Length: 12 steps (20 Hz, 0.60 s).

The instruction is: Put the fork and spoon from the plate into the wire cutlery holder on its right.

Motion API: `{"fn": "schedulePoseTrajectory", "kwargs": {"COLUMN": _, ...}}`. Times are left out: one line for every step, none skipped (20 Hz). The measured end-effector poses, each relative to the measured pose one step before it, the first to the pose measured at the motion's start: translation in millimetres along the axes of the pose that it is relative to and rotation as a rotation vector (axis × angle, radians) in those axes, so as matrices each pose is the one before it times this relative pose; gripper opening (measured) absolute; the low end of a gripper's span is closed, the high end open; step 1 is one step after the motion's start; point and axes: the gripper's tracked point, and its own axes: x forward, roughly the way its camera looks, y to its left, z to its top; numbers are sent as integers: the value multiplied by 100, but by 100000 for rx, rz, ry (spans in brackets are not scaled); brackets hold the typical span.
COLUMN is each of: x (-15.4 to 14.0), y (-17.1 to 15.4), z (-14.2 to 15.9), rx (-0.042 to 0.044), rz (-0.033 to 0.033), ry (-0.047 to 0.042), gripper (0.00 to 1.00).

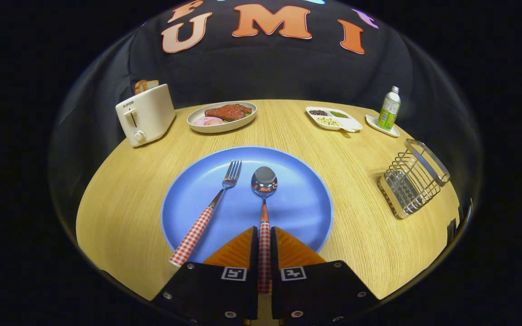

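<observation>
Spoon (264, 190) handle apparently clamped by gripper (264, 235).

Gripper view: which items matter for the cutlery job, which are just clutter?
Job: spoon, its checked handle clamped between the gripper jaws; fork; blue plate; wire cutlery holder.

Clutter: toaster, steak plate, divided bean dish, bottle on its saucer.
</observation>
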Motion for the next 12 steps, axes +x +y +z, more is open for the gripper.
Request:
{"fn": "schedulePoseTrajectory", "kwargs": {"x": -271, "y": -179, "z": 355, "rx": -904, "rz": 599, "ry": 197, "gripper": 9}}
{"fn": "schedulePoseTrajectory", "kwargs": {"x": -549, "y": -257, "z": 433, "rx": -707, "rz": 1069, "ry": -83, "gripper": 8}}
{"fn": "schedulePoseTrajectory", "kwargs": {"x": -705, "y": -256, "z": 606, "rx": -294, "rz": 1734, "ry": 38, "gripper": 7}}
{"fn": "schedulePoseTrajectory", "kwargs": {"x": -777, "y": -355, "z": 664, "rx": -295, "rz": 1774, "ry": 89, "gripper": 7}}
{"fn": "schedulePoseTrajectory", "kwargs": {"x": -868, "y": -504, "z": 724, "rx": -828, "rz": 1644, "ry": 445, "gripper": 7}}
{"fn": "schedulePoseTrajectory", "kwargs": {"x": -940, "y": -775, "z": 637, "rx": -1373, "rz": 1711, "ry": 977, "gripper": 7}}
{"fn": "schedulePoseTrajectory", "kwargs": {"x": -1014, "y": -777, "z": 459, "rx": -1026, "rz": 1720, "ry": 1116, "gripper": 7}}
{"fn": "schedulePoseTrajectory", "kwargs": {"x": -1168, "y": -1131, "z": 485, "rx": -1176, "rz": 2192, "ry": 2002, "gripper": 7}}
{"fn": "schedulePoseTrajectory", "kwargs": {"x": -1182, "y": -1356, "z": 319, "rx": -1129, "rz": 1066, "ry": 1889, "gripper": 7}}
{"fn": "schedulePoseTrajectory", "kwargs": {"x": -1153, "y": -1637, "z": 421, "rx": -1130, "rz": 189, "ry": 1463, "gripper": 7}}
{"fn": "schedulePoseTrajectory", "kwargs": {"x": -1127, "y": -1722, "z": 508, "rx": -861, "rz": -442, "ry": 1135, "gripper": 7}}
{"fn": "schedulePoseTrajectory", "kwargs": {"x": -999, "y": -1705, "z": 331, "rx": -734, "rz": -644, "ry": 1271, "gripper": 7}}
